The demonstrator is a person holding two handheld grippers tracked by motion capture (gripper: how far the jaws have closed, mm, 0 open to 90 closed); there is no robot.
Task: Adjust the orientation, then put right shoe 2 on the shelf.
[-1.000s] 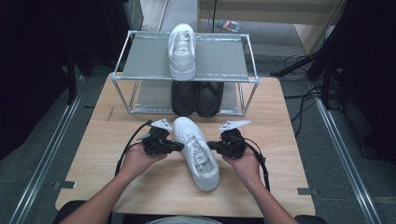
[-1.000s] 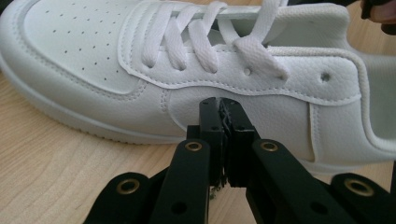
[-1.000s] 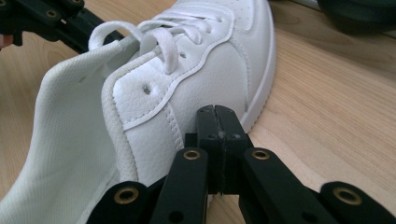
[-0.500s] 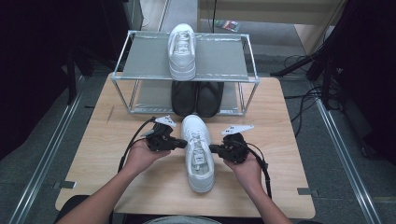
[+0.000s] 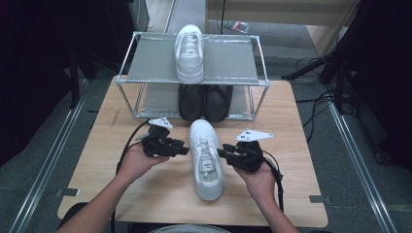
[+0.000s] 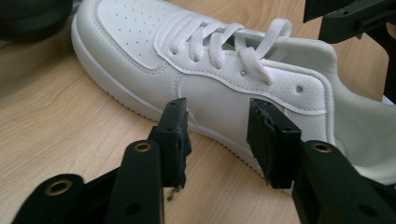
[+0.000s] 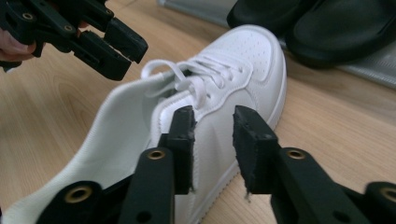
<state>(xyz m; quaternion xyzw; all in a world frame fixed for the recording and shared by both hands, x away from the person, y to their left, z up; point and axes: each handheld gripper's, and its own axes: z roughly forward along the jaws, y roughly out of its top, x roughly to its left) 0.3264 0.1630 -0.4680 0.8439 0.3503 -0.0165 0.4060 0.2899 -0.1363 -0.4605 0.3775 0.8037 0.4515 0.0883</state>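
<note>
Beside the white shoe (image 5: 206,158), both the left gripper (image 5: 183,151) and right gripper (image 5: 222,153) have just spread, seemingly releasing it short of the rack (image 5: 257,58).

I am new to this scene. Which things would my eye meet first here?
First, the white sneaker on the table, toe toward the rack, between the left gripper and the right gripper, whose fingers have just opened beside it. Then its twin on the rack's top shelf, above black shoes.

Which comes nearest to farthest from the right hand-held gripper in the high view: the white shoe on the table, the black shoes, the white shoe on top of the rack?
From the right hand-held gripper:
1. White shoe on the table, just beside it, centre.
2. Black shoes, on the rack's lower shelf, beyond.
3. White shoe on top of the rack, farthest back.
</note>
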